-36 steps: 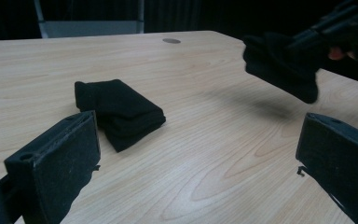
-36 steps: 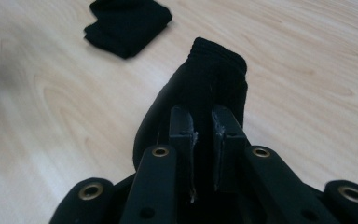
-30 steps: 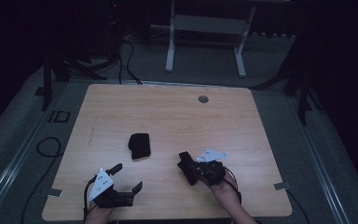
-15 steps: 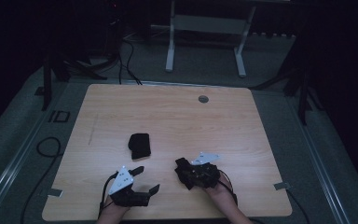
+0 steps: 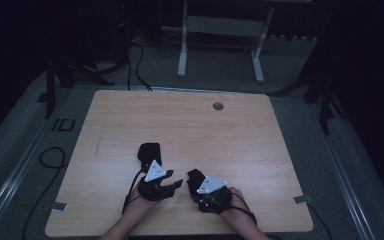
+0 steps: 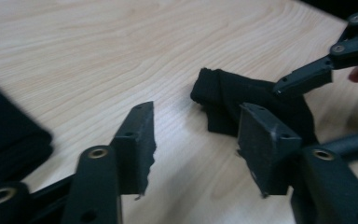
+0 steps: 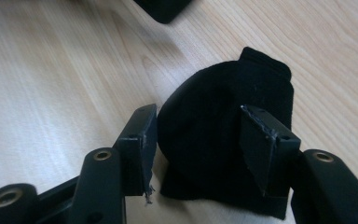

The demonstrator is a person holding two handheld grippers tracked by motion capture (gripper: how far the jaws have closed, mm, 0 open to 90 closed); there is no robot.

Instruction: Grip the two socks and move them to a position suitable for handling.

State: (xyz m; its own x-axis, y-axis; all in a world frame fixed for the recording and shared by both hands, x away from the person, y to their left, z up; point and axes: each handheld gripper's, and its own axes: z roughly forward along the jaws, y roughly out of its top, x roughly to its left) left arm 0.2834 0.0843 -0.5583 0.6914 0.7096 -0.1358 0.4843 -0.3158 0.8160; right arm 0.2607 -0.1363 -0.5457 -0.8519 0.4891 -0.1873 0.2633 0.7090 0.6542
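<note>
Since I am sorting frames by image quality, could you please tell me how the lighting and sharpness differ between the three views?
High view: dim, dark surroundings, only the table lit, black details hard to read. Left gripper view: bright, wood grain sharp, the near dark cloth at the left edge smeared. Right gripper view: bright, soft blur over the wood, the black sock featureless.

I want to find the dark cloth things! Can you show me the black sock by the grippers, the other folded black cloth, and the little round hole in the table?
black sock [image 7: 214,135], right gripper view, on its rounded middle.
folded black cloth [image 5: 149,151], high view, on its top.
round hole [image 5: 218,106], high view, on its centre.
</note>
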